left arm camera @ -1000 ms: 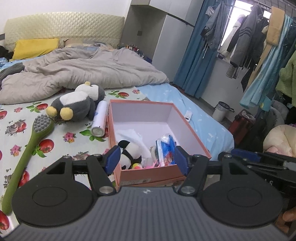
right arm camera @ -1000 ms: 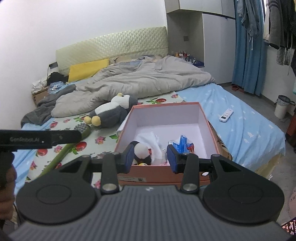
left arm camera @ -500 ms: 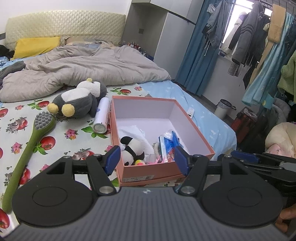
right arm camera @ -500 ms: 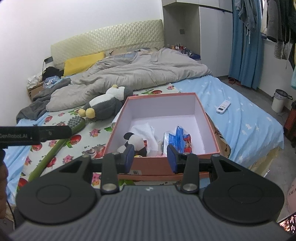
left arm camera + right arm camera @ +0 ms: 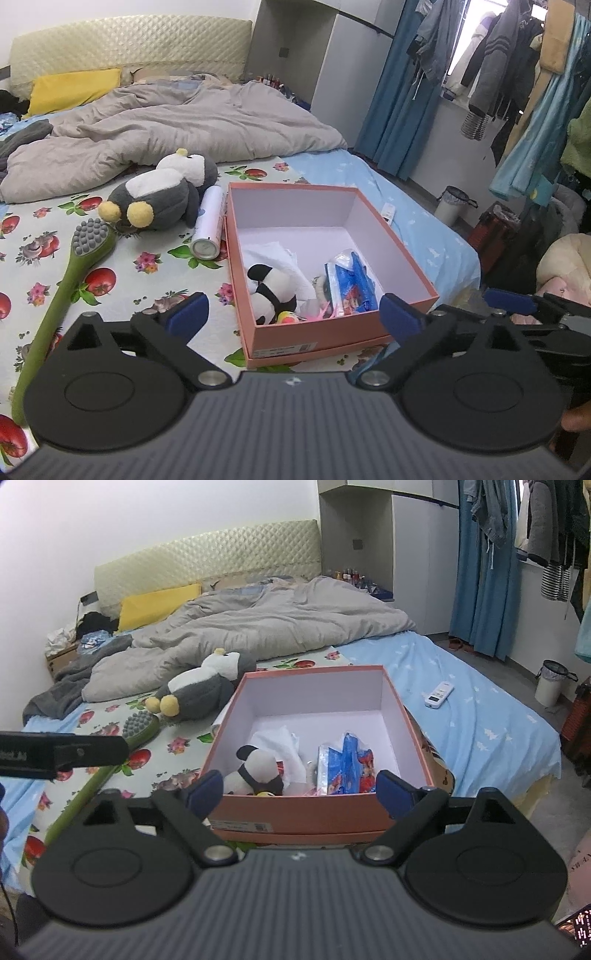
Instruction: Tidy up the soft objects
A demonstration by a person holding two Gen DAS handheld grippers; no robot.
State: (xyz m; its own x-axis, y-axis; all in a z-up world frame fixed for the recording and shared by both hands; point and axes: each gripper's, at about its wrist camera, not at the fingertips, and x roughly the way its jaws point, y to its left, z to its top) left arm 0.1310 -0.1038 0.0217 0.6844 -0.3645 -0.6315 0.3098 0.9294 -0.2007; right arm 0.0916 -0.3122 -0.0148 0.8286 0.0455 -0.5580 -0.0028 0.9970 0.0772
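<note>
Box (image 5: 402, 266): matt pink cardboard, smooth white inside. Penguin toy (image 5: 162, 195): fuzzy plush. Blue packet (image 5: 343, 764): glossy crinkled plastic film.

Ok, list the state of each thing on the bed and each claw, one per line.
Left claw: open, empty.
Right claw: open, empty.
Pink box: lidless, partly filled.
Panda plush: inside the box.
Blue packet: inside the box.
Penguin plush: lying outside the box.
White can: lying beside the box.
Green brush: lying flat.
Remote: lying flat.
</note>
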